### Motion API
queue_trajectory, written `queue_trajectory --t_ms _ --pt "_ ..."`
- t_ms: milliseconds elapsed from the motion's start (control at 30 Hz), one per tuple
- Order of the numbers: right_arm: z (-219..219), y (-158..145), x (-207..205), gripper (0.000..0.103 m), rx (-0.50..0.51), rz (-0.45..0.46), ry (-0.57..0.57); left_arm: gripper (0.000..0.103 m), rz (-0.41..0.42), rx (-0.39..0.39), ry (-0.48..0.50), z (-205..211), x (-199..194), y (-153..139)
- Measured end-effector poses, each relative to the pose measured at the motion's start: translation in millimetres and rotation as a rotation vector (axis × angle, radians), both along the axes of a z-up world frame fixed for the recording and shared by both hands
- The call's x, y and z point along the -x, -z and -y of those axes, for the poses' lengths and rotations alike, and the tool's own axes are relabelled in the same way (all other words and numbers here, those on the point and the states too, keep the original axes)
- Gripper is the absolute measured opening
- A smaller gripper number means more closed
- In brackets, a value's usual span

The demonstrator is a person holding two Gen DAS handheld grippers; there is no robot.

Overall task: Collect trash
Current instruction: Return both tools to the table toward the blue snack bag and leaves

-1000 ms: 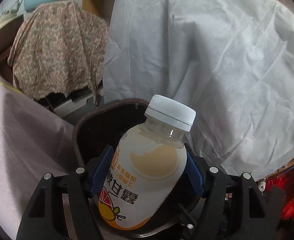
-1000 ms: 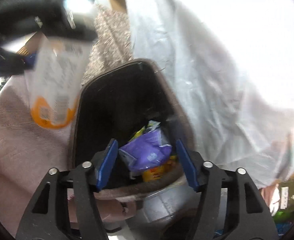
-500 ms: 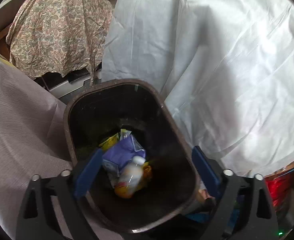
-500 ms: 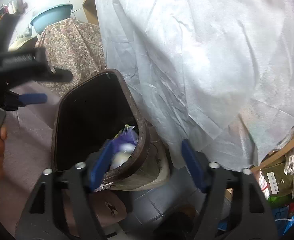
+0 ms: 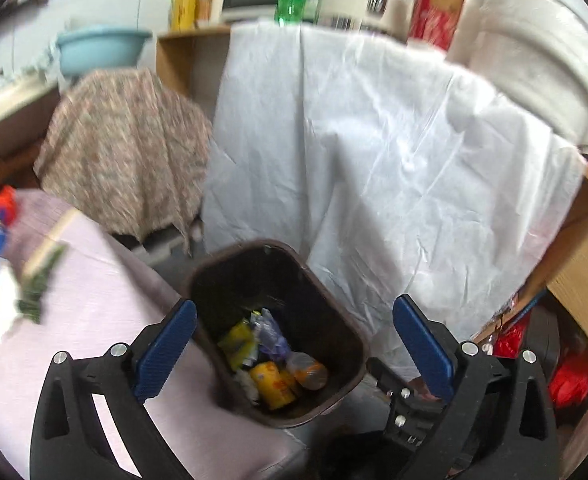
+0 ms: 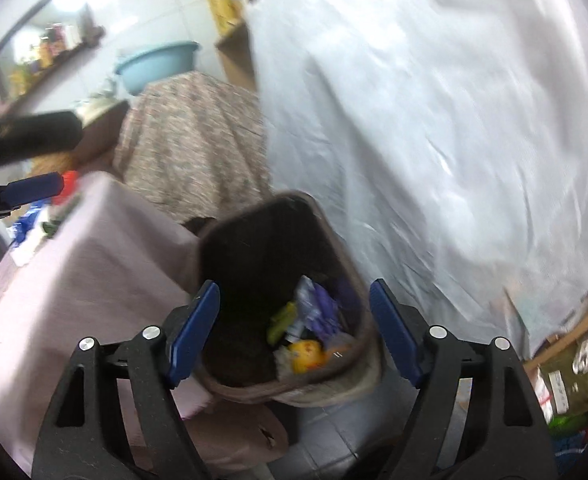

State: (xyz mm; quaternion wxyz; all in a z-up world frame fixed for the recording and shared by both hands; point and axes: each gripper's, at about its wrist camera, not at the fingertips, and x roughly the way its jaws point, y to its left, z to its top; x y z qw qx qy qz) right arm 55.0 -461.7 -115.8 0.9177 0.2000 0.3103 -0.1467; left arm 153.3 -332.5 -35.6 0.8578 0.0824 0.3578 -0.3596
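A dark brown trash bin (image 5: 347,334) stands on the floor beside a pink-covered table (image 5: 82,320). Inside lie a drink bottle (image 5: 307,370), a yellow can (image 5: 272,386), a yellow wrapper (image 5: 236,342) and a purple wrapper (image 5: 270,336). My left gripper (image 5: 294,350) is open and empty above the bin. My right gripper (image 6: 295,332) is open and empty, also over the bin (image 6: 329,240), where the purple wrapper (image 6: 317,312) and a yellow item (image 6: 305,354) show. The left gripper (image 6: 26,190) shows at the left edge of the right wrist view.
A white sheet (image 5: 373,168) drapes furniture behind the bin. A floral cloth (image 5: 126,152) covers something at the back left, with a blue basin (image 5: 98,46) above. Scraps (image 5: 2,300) lie on the pink table's left. Red bags (image 5: 569,376) and clutter sit at the right.
The left gripper opened and let the bottle drop into the bin, then rose and pulled back. The right gripper swung back over the bin.
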Motion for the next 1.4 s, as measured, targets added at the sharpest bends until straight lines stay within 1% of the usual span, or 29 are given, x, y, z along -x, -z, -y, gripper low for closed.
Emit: queue_trajectory --t_ms 33,100,200,233,333,467,567,667,800,933,1033,1133,1200,1267,1333,1400 --pt "-7 -6 -2 0.088 0.015 0.012 -0.019 0.097 0.028 -0.005 0.004 -13 5 -7" --pt "-23 -18 -6 0.088 0.042 0.039 -0.068 0.097 0.074 -0.008 0.004 -35 10 -15" --pt "-46 -37 -16 0.091 0.065 0.071 -0.131 0.097 0.134 -0.023 -0.042 -69 15 -25" --pt "-53 -42 -19 0.093 0.063 0.082 -0.158 0.097 0.149 -0.031 -0.057 -80 16 -28" --pt "-76 -57 -28 0.094 0.050 0.110 -0.240 0.097 0.179 -0.063 -0.123 -117 19 -32" --pt "-106 -72 -43 0.094 0.050 0.110 -0.338 0.097 0.177 -0.090 -0.200 -163 15 -31" --pt "-126 -76 -57 0.094 0.036 0.104 -0.395 0.097 0.164 -0.109 -0.246 -196 10 -28" --pt "-148 -80 -72 0.094 0.036 0.099 -0.448 0.097 0.174 -0.135 -0.305 -225 6 -24" --pt "-169 -80 -91 0.094 0.024 0.082 -0.510 0.097 0.148 -0.116 -0.386 -265 -5 -20" --pt "-184 -83 -115 0.094 0.024 0.062 -0.548 0.097 0.115 -0.113 -0.435 -290 -17 -14" --pt "-192 -86 -137 0.094 0.043 0.031 -0.562 0.097 0.100 -0.110 -0.441 -298 -25 -10" --pt "-202 -85 -161 0.093 0.060 -0.018 -0.594 0.097 0.086 -0.107 -0.439 -304 -30 -7" --pt "-210 -81 -178 0.088 0.090 -0.058 -0.613 0.097 0.079 -0.113 -0.439 -305 -35 -5" --pt "-217 -77 -192 0.078 0.129 -0.100 -0.634 0.097 0.081 -0.120 -0.438 -305 -40 -5" --pt "-224 -70 -208 0.071 0.184 -0.145 -0.649 0.097 0.076 -0.119 -0.439 -306 -44 -5" --pt "-228 -66 -220 0.065 0.197 -0.169 -0.661 0.097 0.066 -0.106 -0.437 -307 -48 -5"
